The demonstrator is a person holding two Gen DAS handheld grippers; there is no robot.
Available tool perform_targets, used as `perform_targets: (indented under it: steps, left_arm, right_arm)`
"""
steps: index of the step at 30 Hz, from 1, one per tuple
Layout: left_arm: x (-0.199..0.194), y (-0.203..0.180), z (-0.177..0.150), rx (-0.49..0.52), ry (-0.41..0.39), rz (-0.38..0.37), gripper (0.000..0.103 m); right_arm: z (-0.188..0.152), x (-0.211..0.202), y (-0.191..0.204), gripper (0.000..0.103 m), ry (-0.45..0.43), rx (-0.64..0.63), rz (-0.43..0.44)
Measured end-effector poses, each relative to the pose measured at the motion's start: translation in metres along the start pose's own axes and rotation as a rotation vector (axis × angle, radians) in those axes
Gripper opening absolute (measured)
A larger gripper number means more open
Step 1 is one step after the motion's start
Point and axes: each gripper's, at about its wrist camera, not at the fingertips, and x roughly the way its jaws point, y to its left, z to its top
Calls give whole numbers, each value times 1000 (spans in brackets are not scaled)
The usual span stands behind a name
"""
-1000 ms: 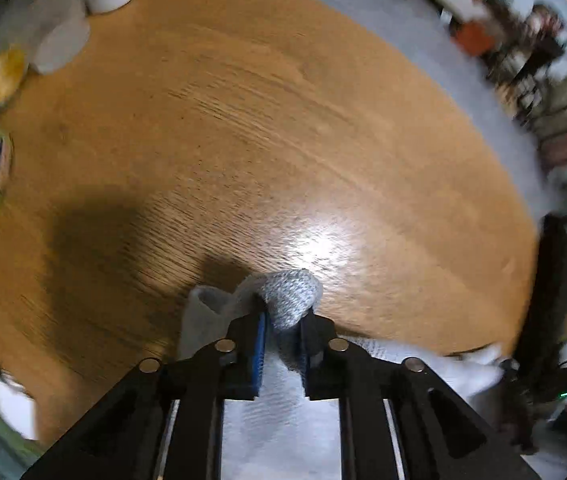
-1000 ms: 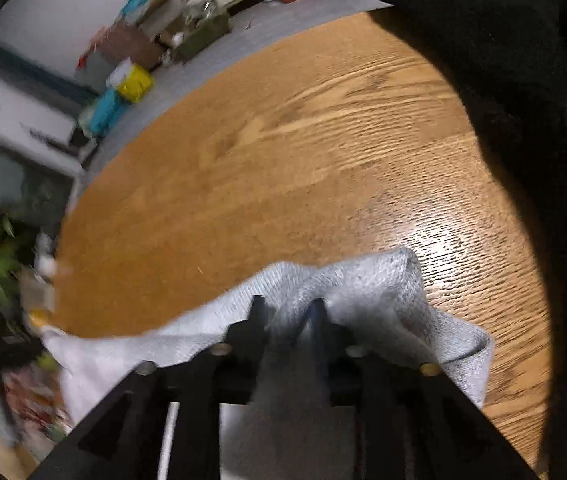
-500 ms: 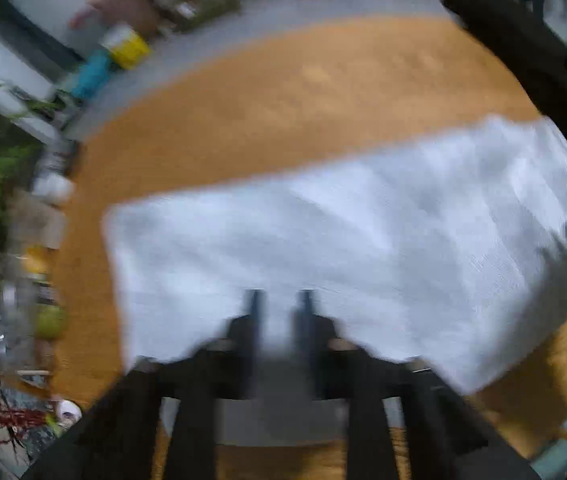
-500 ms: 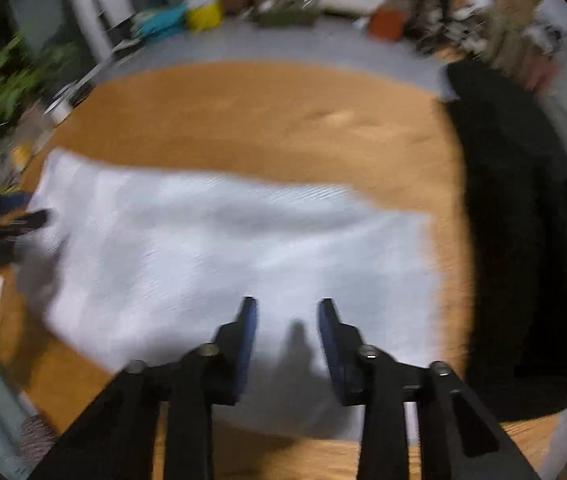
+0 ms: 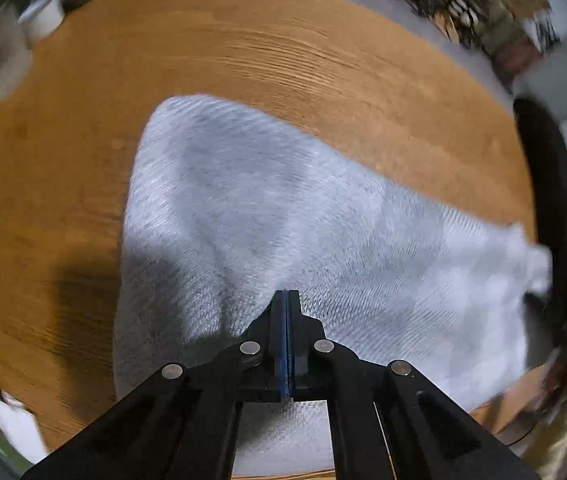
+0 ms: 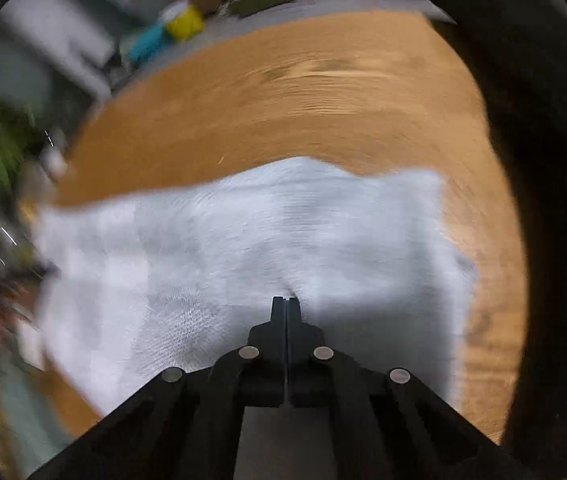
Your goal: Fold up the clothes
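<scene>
A pale grey knit cloth [image 5: 283,200] lies spread on the round wooden table [image 5: 243,40]. In the left wrist view my left gripper [image 5: 287,294] is shut at the cloth's near part, and folds of fabric rise and run into its tips. In the right wrist view the same cloth [image 6: 263,240] covers the table [image 6: 283,100] in front of me. My right gripper [image 6: 286,300] is shut too, with a small pucker of fabric at its tips. Both views are blurred by motion.
A black garment [image 6: 543,120] drapes over the table's right side and shows in the left wrist view as a dark strip [image 5: 551,180]. A white cup [image 5: 45,20] and blurred items stand at the far left edge. Boxes and clutter [image 6: 183,24] sit on the floor beyond.
One second ago both grippers held bunched cloth. Half a second ago they stood open over the flat cloth. Now both have shut on its near part, and the fabric tents at the tips.
</scene>
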Motion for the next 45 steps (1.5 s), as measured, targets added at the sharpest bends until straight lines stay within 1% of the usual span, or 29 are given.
perform_targets:
  steps: [1,2,3,4,5,6,7,8,9,10,12,13,15,18,19,21,22,23,24,25,26,30,32,35,38,39,41,43,45]
  left_arm:
    - [-4,-1,-2,-23,-5,12,3]
    - [-11,-10,-8,0,-12,53,3]
    - [-17,-28,-21,60,-15,94,3]
    - [-23,-45,-33,119,-19,133,3]
    - [-23,-54,-43,172,-13,145,3]
    - [-23,-63,-52,224,-8,158,3]
    - [-19,-58,-55,227,-5,223,3]
    - [-13,-47,-58,211,-14,252,3]
    - [-8,-37,-62,195,-23,281,3]
    - [-2,-27,-65,179,-32,310,3]
    - [9,-6,-72,147,-50,367,3]
    - [9,-3,-76,161,-57,365,3]
    - [3,6,-80,125,-45,342,3]
    - [-12,4,-83,125,-70,214,3]
    - [-10,3,-81,130,-75,193,3]
    - [-6,2,-77,139,-85,153,3]
    - [7,8,-72,116,-71,163,3]
    - [21,14,-68,92,-56,174,3]
    - [34,21,-63,68,-43,184,3]
    - [33,26,-61,46,-76,163,3]
    - [36,30,-58,33,-66,154,3]
    - [49,35,-51,72,-51,173,3]
    - [56,38,-45,68,-45,184,3]
    - [63,43,-40,78,-43,201,3]
    - [69,55,-37,24,-63,169,3]
    - [70,61,-35,1,-52,155,3]
    - [70,75,-31,-68,-13,126,3]
    - [63,94,-28,-152,-24,34,3]
    - [54,107,-22,-184,-58,-18,3]
  right_arm:
    - [-3,-7,-8,0,-12,25,-60]
    - [-9,-13,-7,0,-20,7,-136]
    - [-20,-17,2,0,-19,-37,-161]
    - [-30,-20,11,5,-17,-82,-186]
    - [-41,-24,20,15,-16,-127,-211]
    - [-52,-28,29,19,-14,-171,-237]
    - [-62,-31,38,23,-13,-216,-262]
    - [-73,-35,47,23,-12,-261,-287]
    - [-81,-36,46,21,-4,-283,-319]
    - [-84,-34,32,21,6,-260,-340]
    - [-85,-38,8,22,-22,-157,-270]
    - [-87,-42,1,22,-37,-116,-241]
    - [-93,-50,2,22,-46,-86,-246]
    - [-106,-75,22,23,-78,-130,-301]
    - [-108,-77,26,25,-84,-157,-324]
    - [-109,-65,24,28,-43,-178,-387]
    - [-109,-55,20,32,-11,-182,-421]
    - [-109,-47,15,30,6,-175,-427]
    - [-109,-47,10,31,1,-151,-397]
    - [-108,-50,7,31,1,-127,-376]
    - [-109,-51,4,31,11,-115,-361]
    - [-112,-52,-1,31,35,-114,-329]
    - [-111,-53,-4,33,36,-79,-318]
    - [-115,-53,0,43,23,-74,-360]
    - [-119,-54,5,45,10,-77,-407]
    - [-120,-55,3,45,11,-59,-397]
    - [-119,-58,-5,45,22,2,-349]
    - [-119,-66,-16,45,27,79,-282]
    - [-123,-73,-21,47,25,105,-259]
